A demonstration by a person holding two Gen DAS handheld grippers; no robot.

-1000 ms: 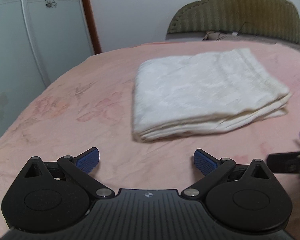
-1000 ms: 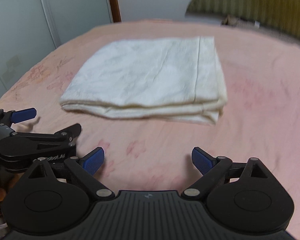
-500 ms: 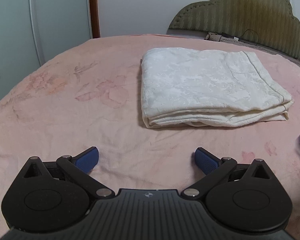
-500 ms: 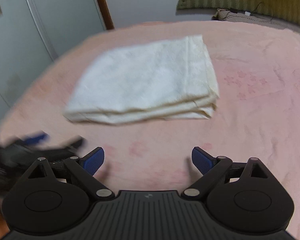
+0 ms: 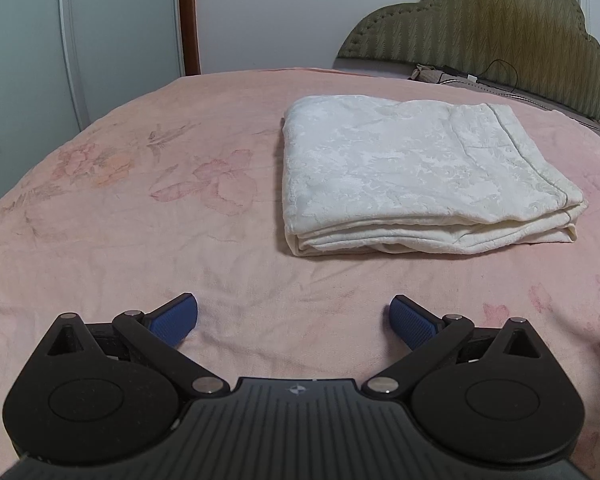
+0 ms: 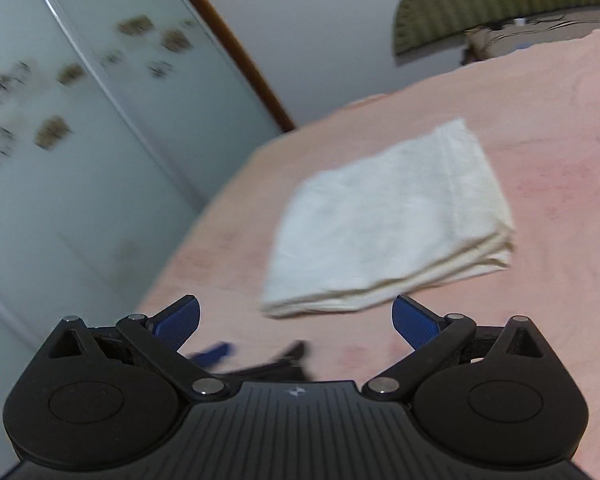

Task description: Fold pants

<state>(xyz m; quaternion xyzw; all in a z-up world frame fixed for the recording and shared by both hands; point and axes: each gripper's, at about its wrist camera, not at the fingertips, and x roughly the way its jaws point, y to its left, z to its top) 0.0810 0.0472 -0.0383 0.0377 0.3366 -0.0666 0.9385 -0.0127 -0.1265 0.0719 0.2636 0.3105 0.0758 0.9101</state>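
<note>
The white pants (image 5: 420,176) lie folded into a thick rectangular stack on the pink bedspread (image 5: 140,240). My left gripper (image 5: 294,318) hovers low over the bedspread in front of the stack, open, with nothing between its blue pads. In the right wrist view the folded pants (image 6: 388,220) appear tilted and blurred, ahead of my right gripper (image 6: 296,318). Its jaws are opening wide and nothing is between them. A blurred piece of the left gripper (image 6: 256,350) shows just below it.
An olive padded headboard (image 5: 480,40) rises behind the bed, with a black cable and small items (image 5: 460,76) at its foot. Frosted wardrobe doors (image 5: 80,40) stand along the left side, beyond the bed's edge (image 6: 204,220).
The right wrist view has risen and rolled, so the pants now look tilted and farther off. The left view has levelled out. The right gripper's edge has left the left view.
</note>
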